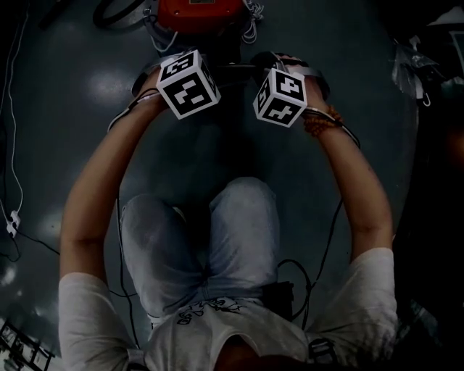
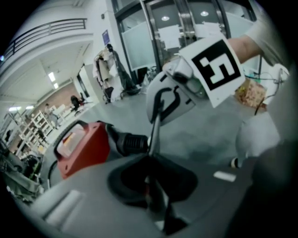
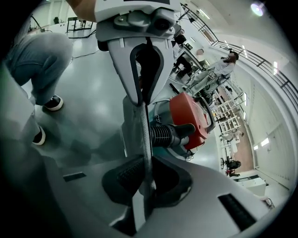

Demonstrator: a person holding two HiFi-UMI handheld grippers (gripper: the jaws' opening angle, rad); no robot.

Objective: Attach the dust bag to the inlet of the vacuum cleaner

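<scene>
A thin grey dust bag (image 3: 141, 135) is stretched edge-on between my two grippers, above the floor. My left gripper (image 2: 152, 186) is shut on one edge of it and my right gripper (image 3: 145, 188) is shut on the opposite edge. Each gripper faces the other: the right one (image 2: 156, 116) shows in the left gripper view, the left one (image 3: 143, 98) in the right gripper view. The red vacuum cleaner (image 3: 192, 118) stands on the floor beyond the bag, its black ribbed hose (image 3: 164, 135) pointing toward it. In the dark head view the vacuum (image 1: 199, 14) lies just past the two marker cubes (image 1: 188, 83).
The person's knees in jeans (image 1: 210, 239) are below the grippers, a shoe (image 3: 53, 103) on the grey floor. Cables (image 1: 14, 181) trail at the left. Shelving racks (image 2: 28, 132) and people stand far off in the hall.
</scene>
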